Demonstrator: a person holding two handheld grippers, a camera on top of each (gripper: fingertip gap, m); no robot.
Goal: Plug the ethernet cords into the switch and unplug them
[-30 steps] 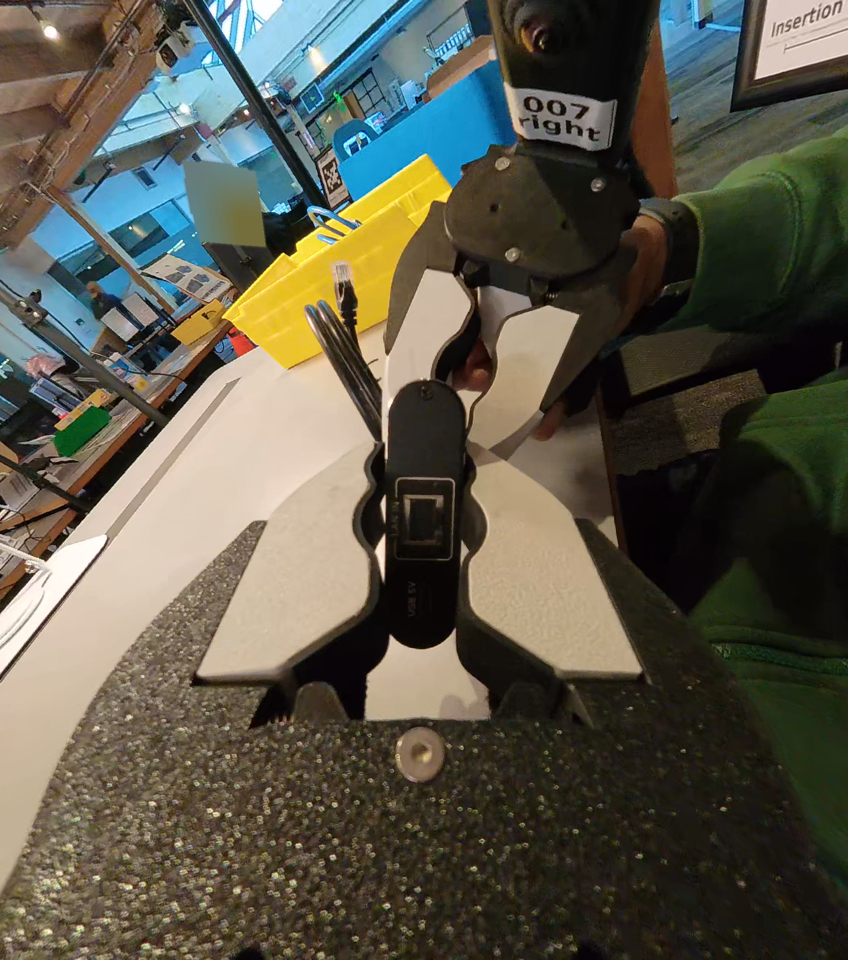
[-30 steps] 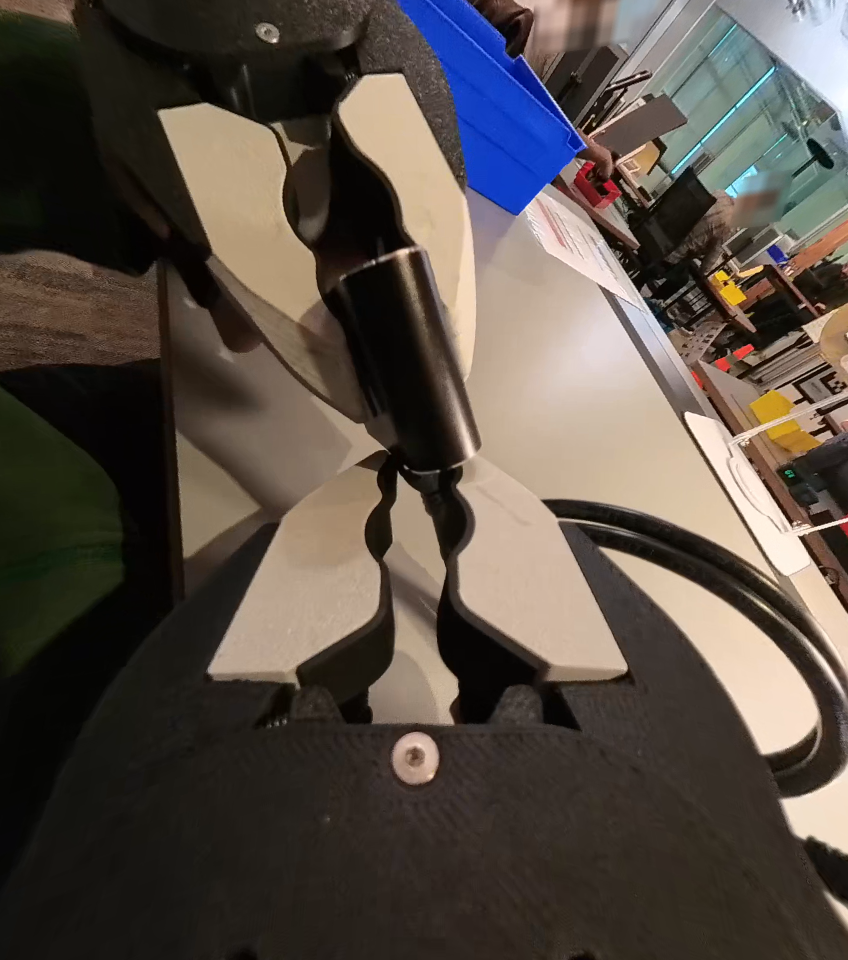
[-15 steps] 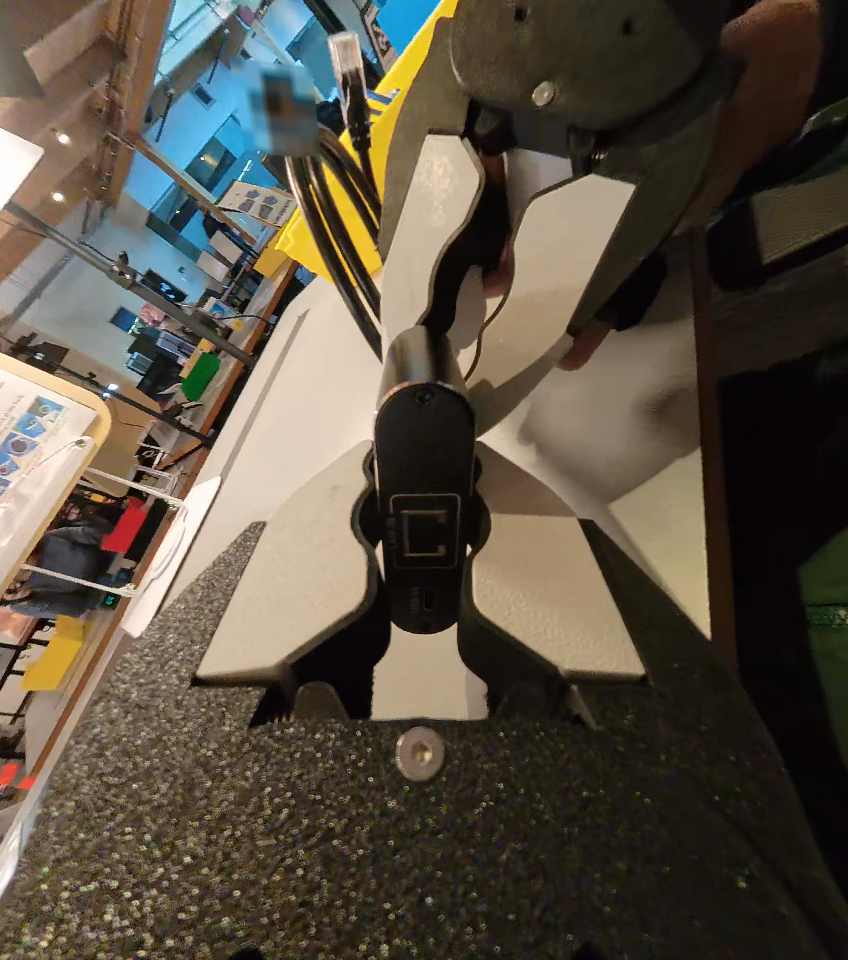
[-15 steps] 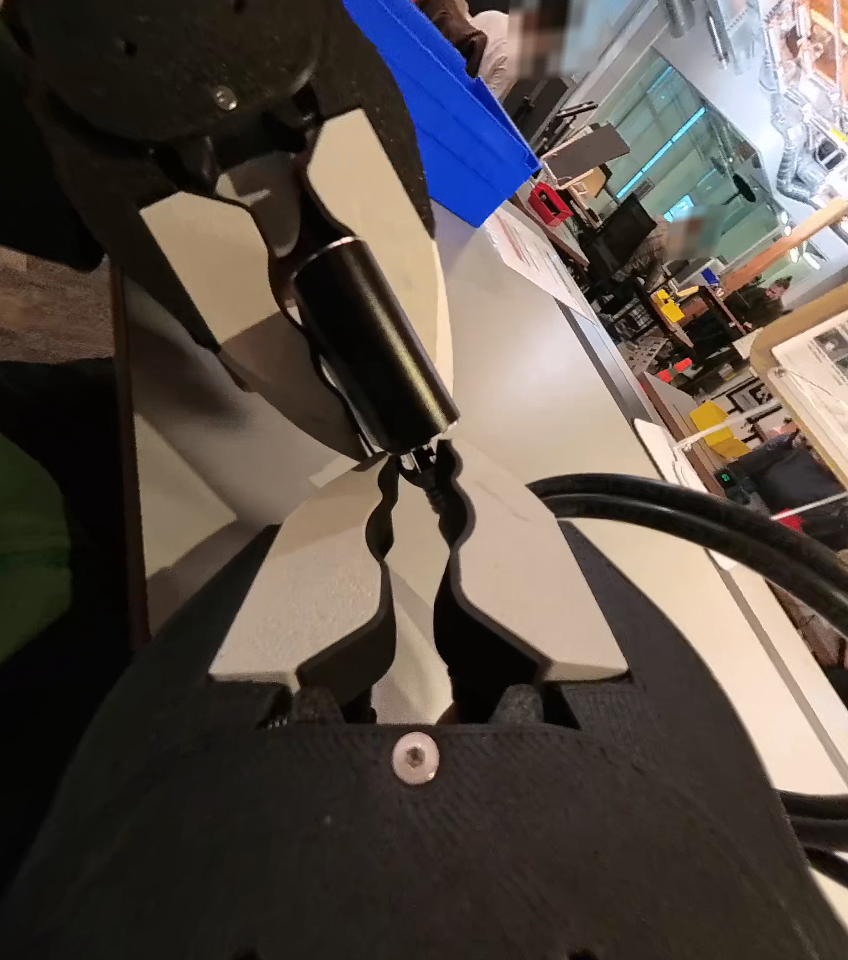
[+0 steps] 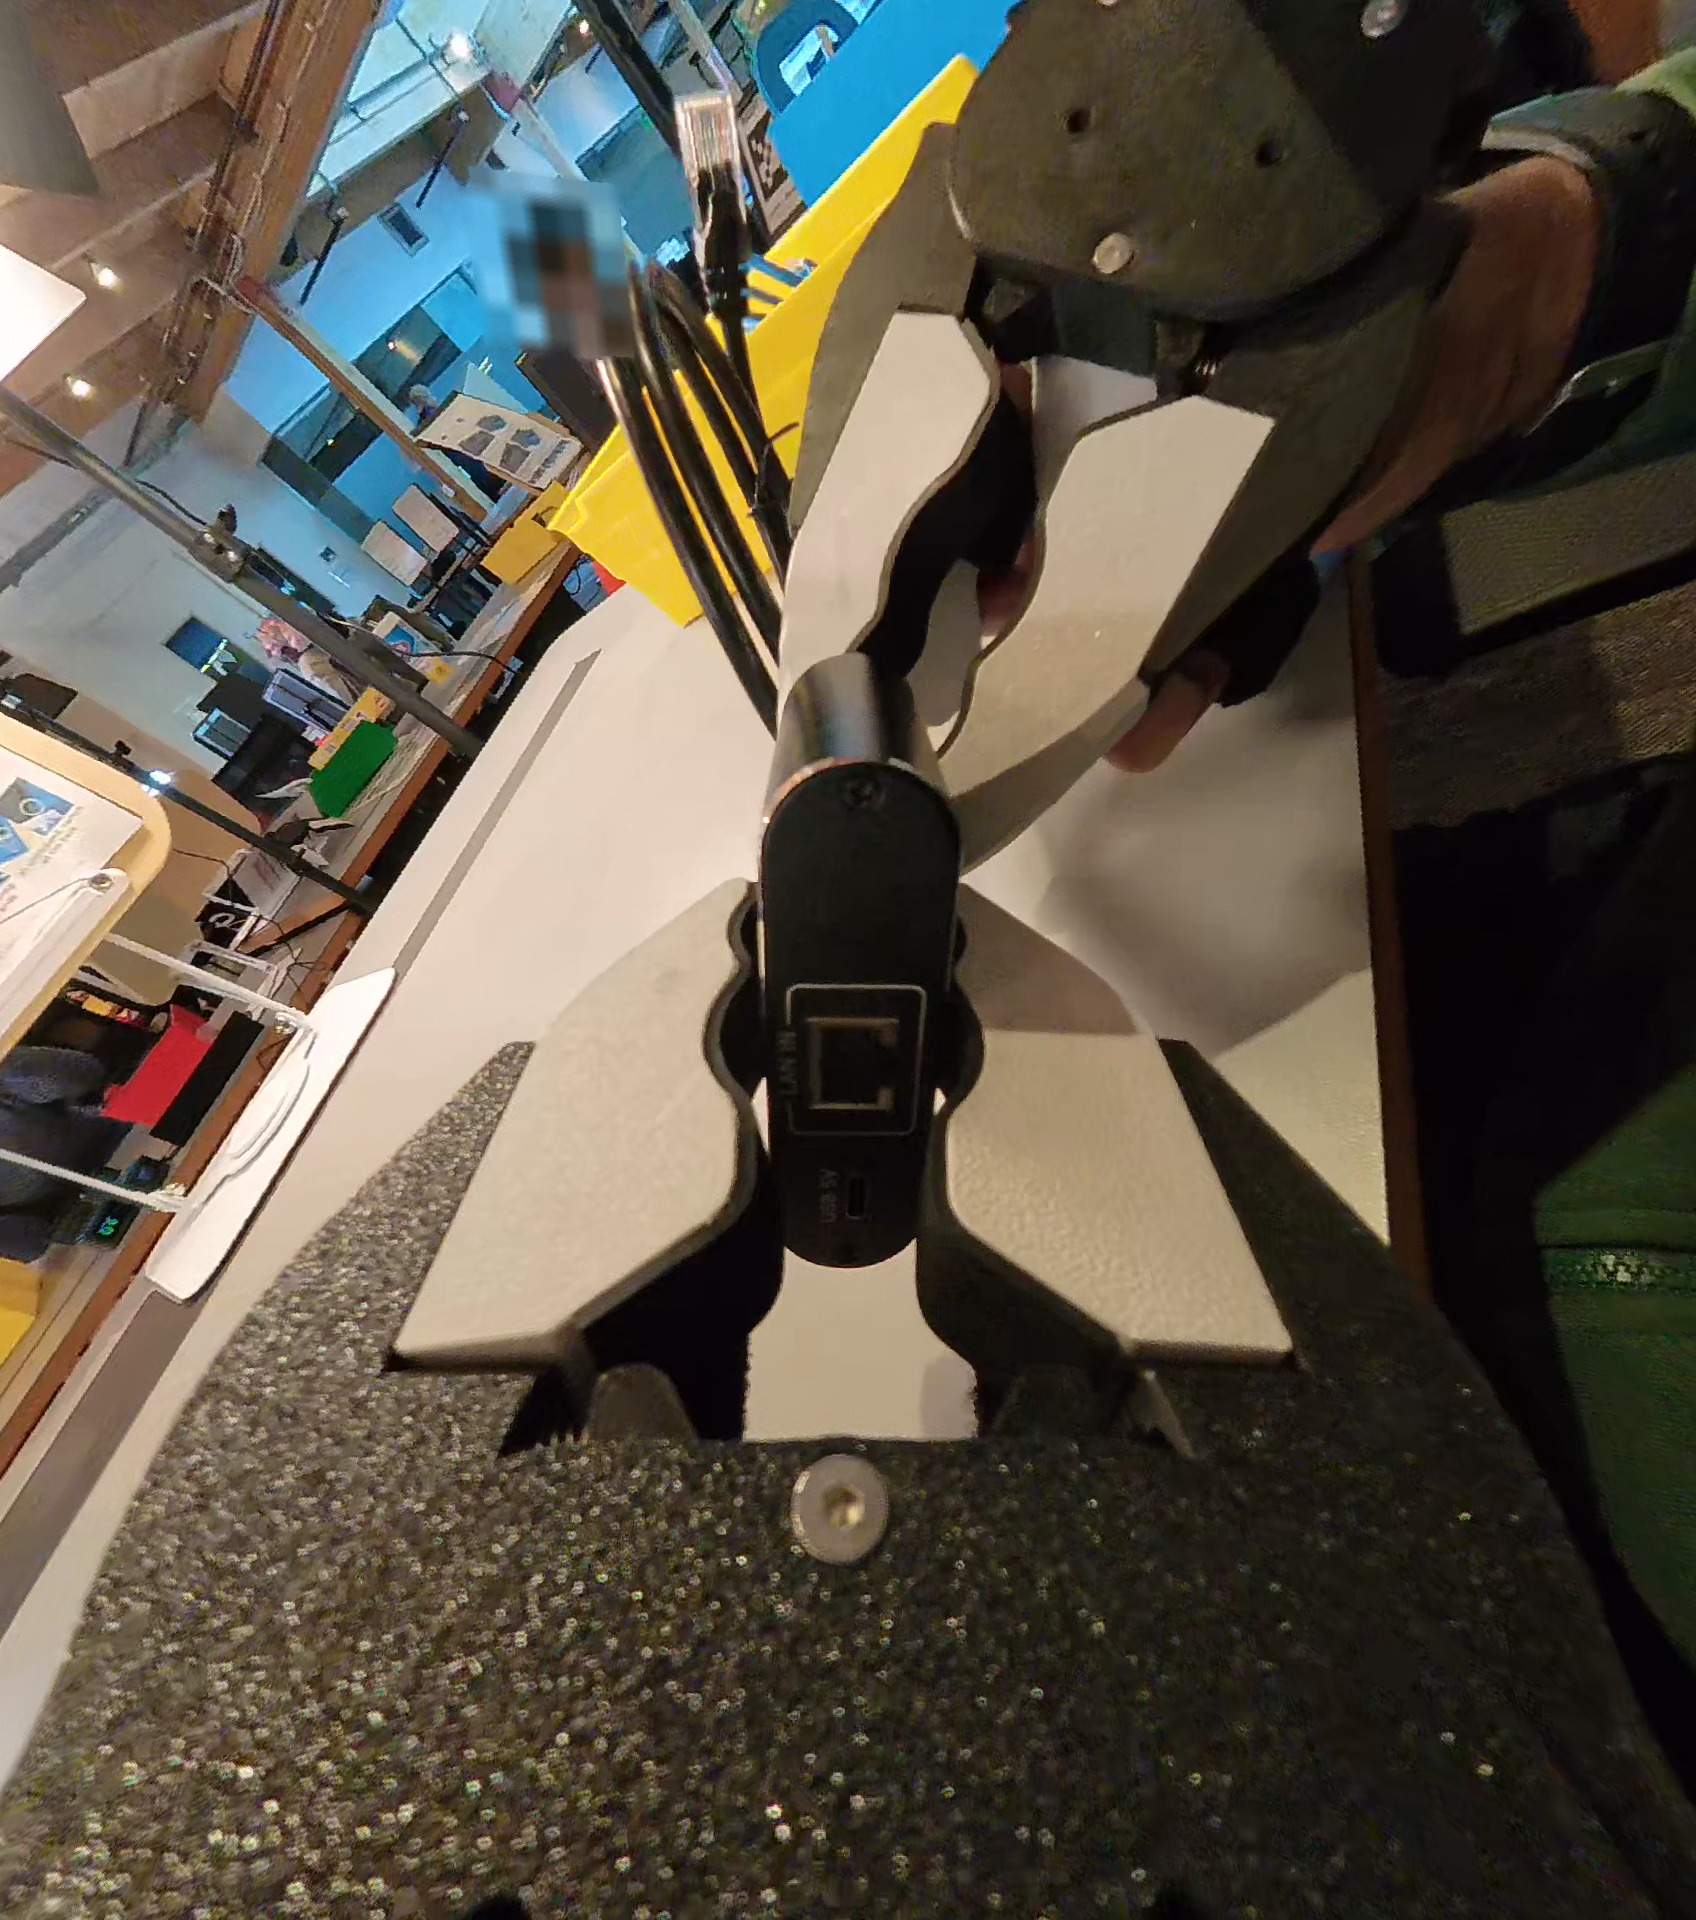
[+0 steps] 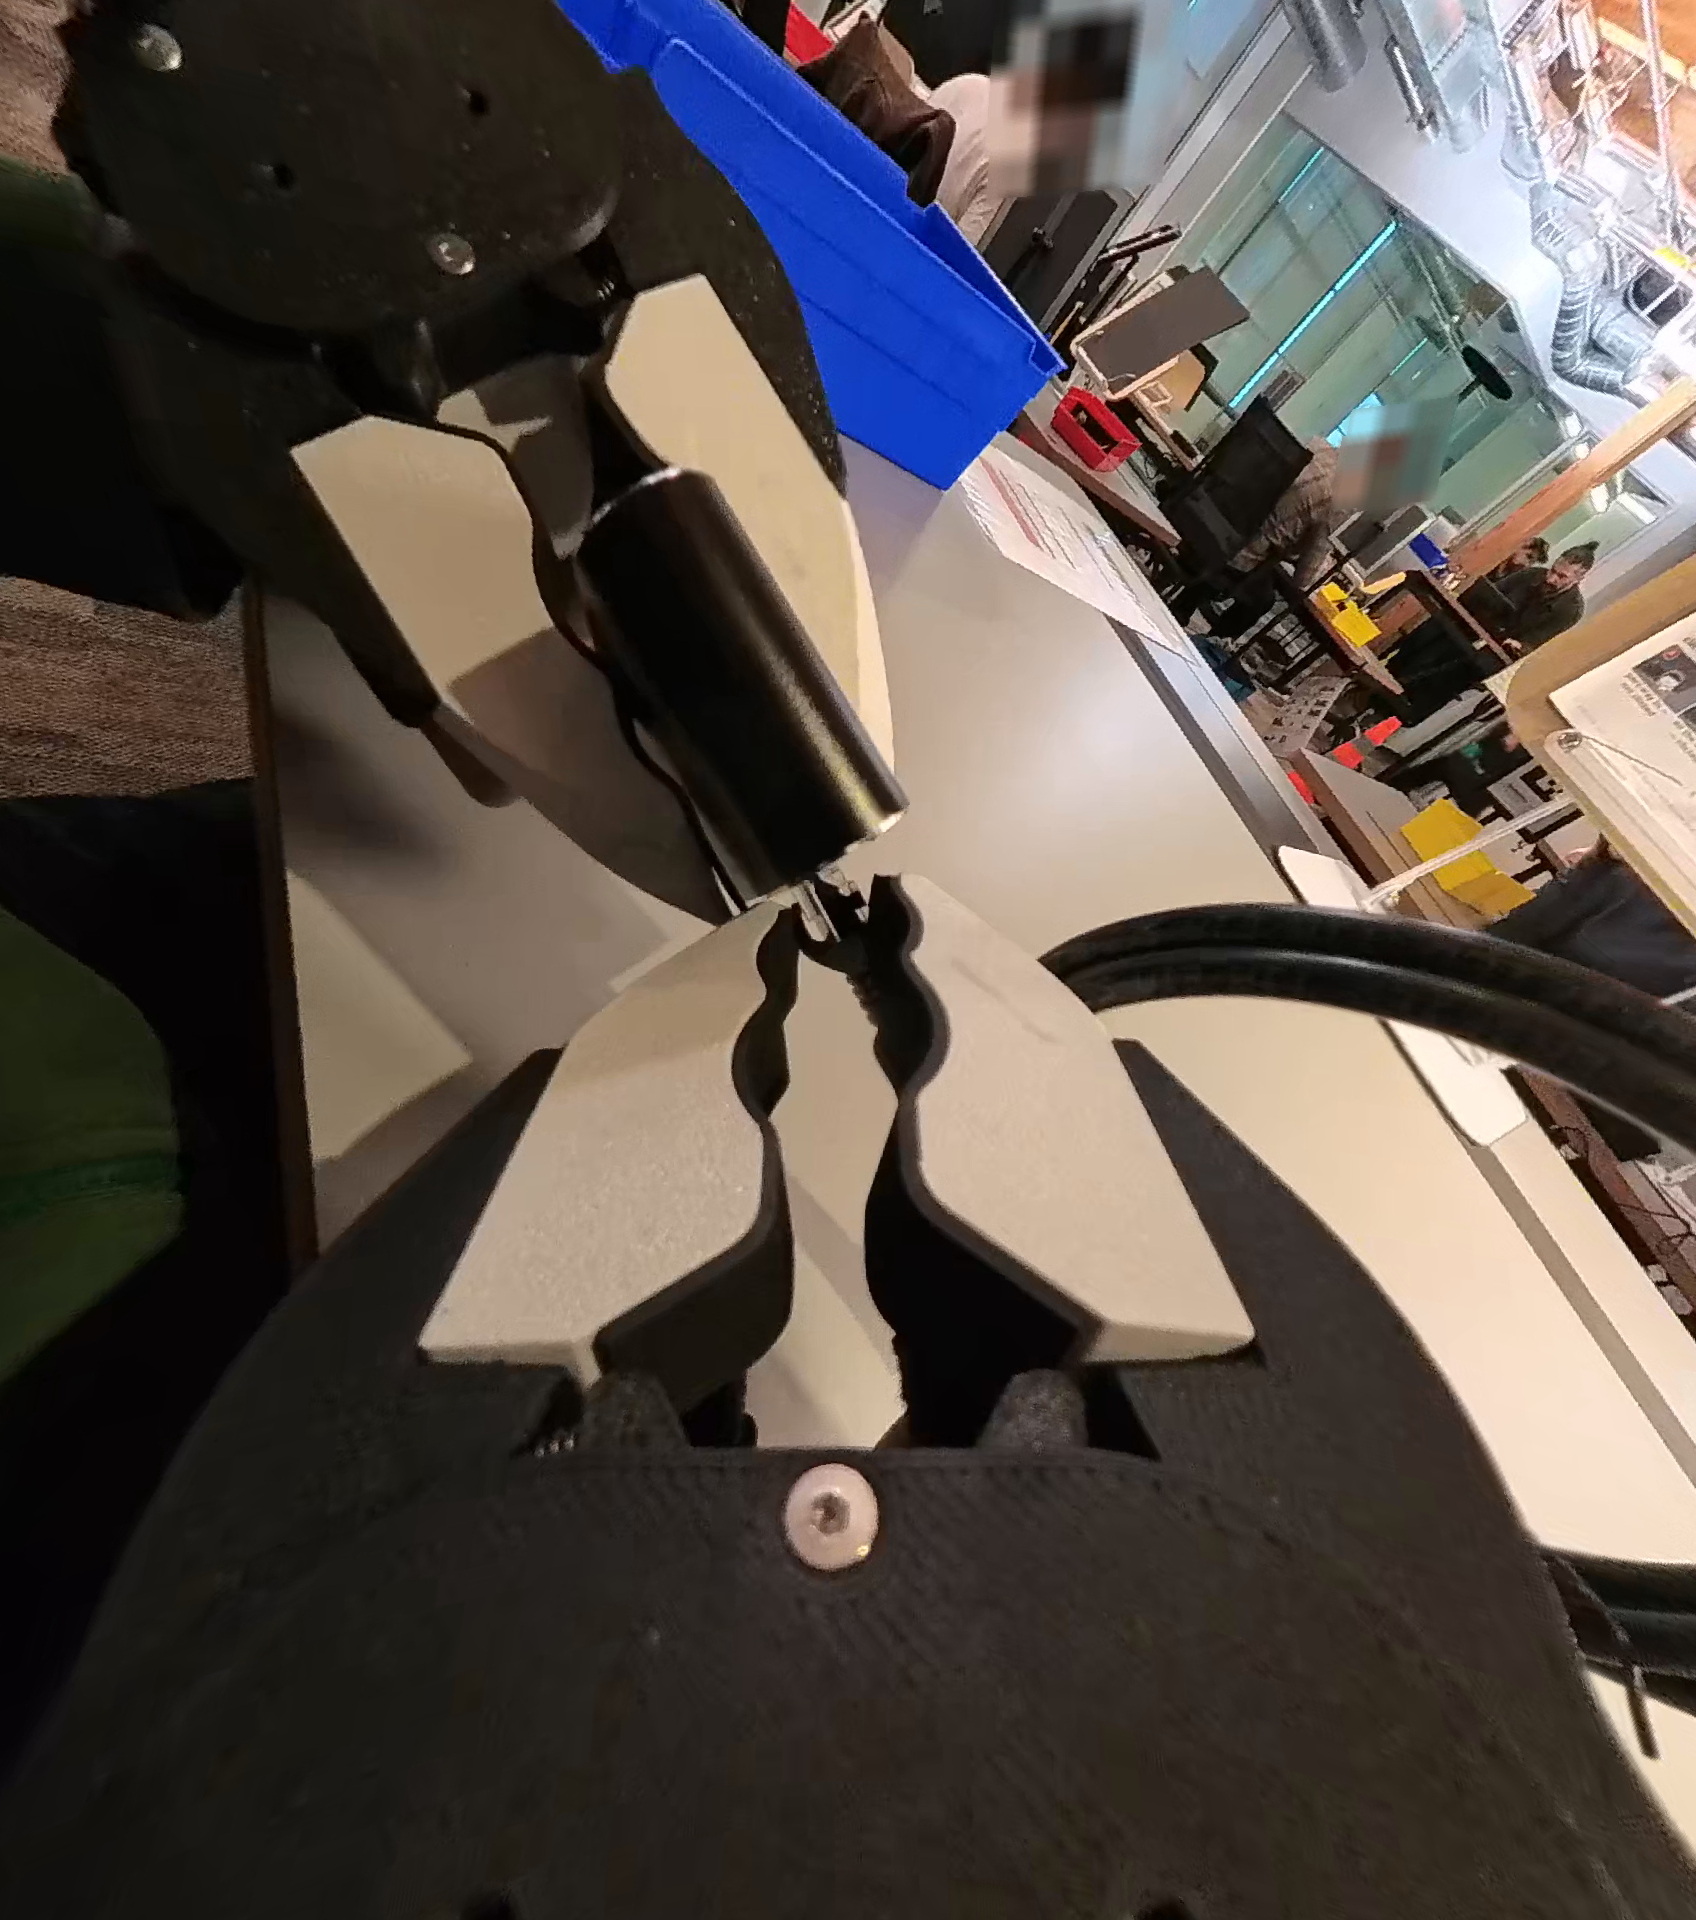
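The black switch [image 5: 859, 997] sat clamped in the left gripper [image 5: 849, 1039] above the table [image 5: 615, 831], white lettering beside its empty port. The right gripper [image 6: 839, 935] gripped the ethernet cord [image 6: 1446, 997] plug at its far end. Both had tilted since earlier.

The switch [image 5: 859, 1039] sits between the left gripper's [image 5: 854, 1049] fingers, over the table [image 5: 615, 831]. Beyond the switch the right gripper [image 5: 969, 665] faces it, pinching an ethernet cord [image 6: 1446, 997] plug at the switch's far end (cords loop left of it). A bin [image 5: 823, 343] stands behind the switch.
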